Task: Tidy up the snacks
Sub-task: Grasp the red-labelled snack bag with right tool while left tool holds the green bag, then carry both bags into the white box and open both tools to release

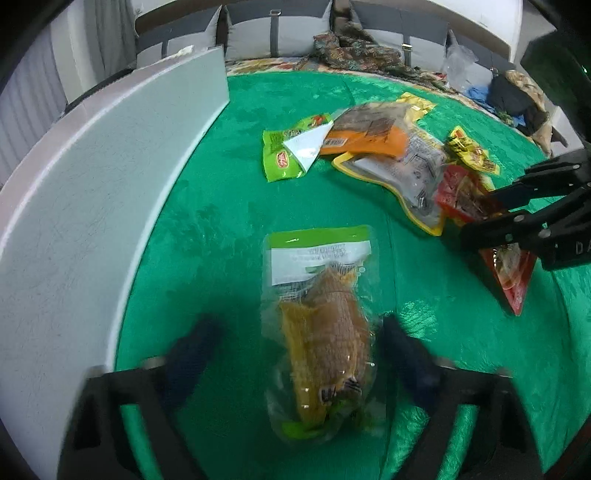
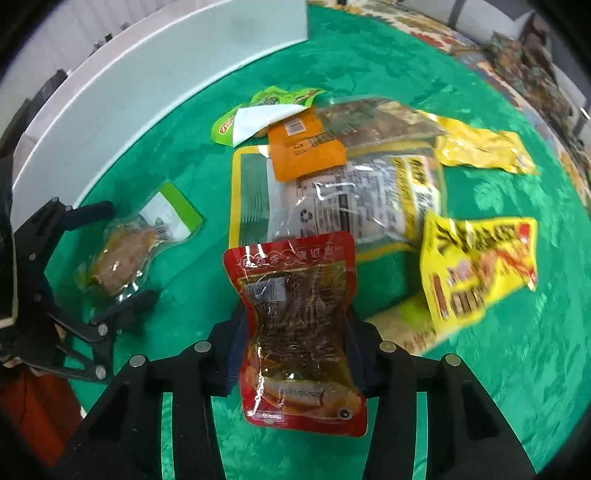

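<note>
Green plush cloth (image 1: pixel 229 192) covers the surface, with a white foam board (image 1: pixel 110 192) standing along its left side and grey cushions (image 1: pixel 280 33) plus crumpled patterned fabric (image 1: pixel 354 48) at the far end; it looks like a bed or sofa area, not a table.

Left tool (image 1: pixel 291 354) is spread wide, its fingers either side of a clear pouch with a green header (image 1: pixel 317 314) lying flat on the cloth, not gripped. Right tool (image 2: pixel 295 354) is clamped on a red pouch (image 2: pixel 295 325), lifted clear of the cloth, near side of the pile. Rest of the snacks sit mid-surface: a big yellow-edged bag (image 2: pixel 332 206) with an orange pack (image 2: pixel 306 151) on top, a green packet (image 2: pixel 258 114) at far left of the pile, a yellow packet (image 2: pixel 480 147) far right, a yellow-red packet (image 2: pixel 476 262) near right.

Risks, my guess: the red pouch is slick and pinched only near its lower part, so it may slip or swing. The clear pouch is flat and glossy; closing on it could just skid it across the plush. The two tools are near each other, so a collision is possible.
</note>
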A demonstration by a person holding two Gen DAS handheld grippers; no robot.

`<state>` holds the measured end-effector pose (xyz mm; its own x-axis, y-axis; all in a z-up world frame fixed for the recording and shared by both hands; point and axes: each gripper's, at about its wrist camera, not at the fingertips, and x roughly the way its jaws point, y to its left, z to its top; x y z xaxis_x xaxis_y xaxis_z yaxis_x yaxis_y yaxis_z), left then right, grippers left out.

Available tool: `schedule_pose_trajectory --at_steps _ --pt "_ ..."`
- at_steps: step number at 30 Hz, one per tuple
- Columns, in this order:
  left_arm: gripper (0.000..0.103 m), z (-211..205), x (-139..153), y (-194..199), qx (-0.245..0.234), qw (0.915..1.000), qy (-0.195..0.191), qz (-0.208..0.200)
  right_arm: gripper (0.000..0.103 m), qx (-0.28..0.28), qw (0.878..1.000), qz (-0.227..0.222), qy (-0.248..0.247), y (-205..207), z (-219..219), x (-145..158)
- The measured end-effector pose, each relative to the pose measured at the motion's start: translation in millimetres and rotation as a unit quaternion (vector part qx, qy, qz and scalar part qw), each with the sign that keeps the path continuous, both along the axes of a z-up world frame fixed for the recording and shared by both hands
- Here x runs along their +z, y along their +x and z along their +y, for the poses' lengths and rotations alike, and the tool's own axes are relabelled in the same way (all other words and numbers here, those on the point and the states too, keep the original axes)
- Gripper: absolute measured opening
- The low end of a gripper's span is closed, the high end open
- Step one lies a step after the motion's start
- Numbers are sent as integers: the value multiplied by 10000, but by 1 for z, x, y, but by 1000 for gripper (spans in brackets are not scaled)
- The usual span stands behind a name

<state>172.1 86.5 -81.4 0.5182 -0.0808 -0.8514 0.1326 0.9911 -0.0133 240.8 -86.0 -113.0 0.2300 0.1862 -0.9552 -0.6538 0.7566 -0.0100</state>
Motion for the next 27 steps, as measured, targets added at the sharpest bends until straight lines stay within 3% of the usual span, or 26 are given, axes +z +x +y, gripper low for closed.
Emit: schedule_pose_trajectory --at_steps 1,5,8,9,11,14,18,19,20,21,23,25,27 --pt "58 0 3 -1 8 10000 15 28 48 -105 9999 -9 91 -2 -4 4" --pt "55 13 7 -9 139 9979 -614 125 48 -912 9903 -56 1047 -15 -39 28" --pt "42 24 18 -23 238 9928 -1170 76 48 -1471 9800 -1 1340 -18 -63 39" --pt "25 27 25 -29 256 9910 -1314 26 48 -1607 9771 49 1394 -20 -69 41" --pt "13 31 40 -37 267 9877 -1540 -40 48 -1752 9727 94 1516 -23 -71 48" --pt "12 39 58 -42 299 9846 -1711 -202 49 -1706 9684 63 1817 -33 -54 68" --pt "8 45 56 -40 250 9850 -1704 -81 49 -1471 9657 -229 2129 -38 -15 102" --pt "11 46 54 -41 233 9854 -1688 -48 49 -1427 9633 -271 2258 -40 -8 111" --pt "27 46 52 -42 260 9864 -1625 -34 49 -1413 9612 -274 2353 -40 -4 115" --pt "66 46 50 -42 309 9878 -1526 -9 49 -1400 9581 -277 2484 -43 -2 119" --pt "100 45 50 -45 453 9902 -1314 -141 49 -1364 9539 -265 2658 -50 1 125" --pt "100 43 47 -43 410 9925 -1118 -260 49 -1351 9521 -230 2734 -55 0 124" --pt "96 30 34 -28 272 9971 -707 16 49 -1345 9515 -215 2758 -64 -1 123"
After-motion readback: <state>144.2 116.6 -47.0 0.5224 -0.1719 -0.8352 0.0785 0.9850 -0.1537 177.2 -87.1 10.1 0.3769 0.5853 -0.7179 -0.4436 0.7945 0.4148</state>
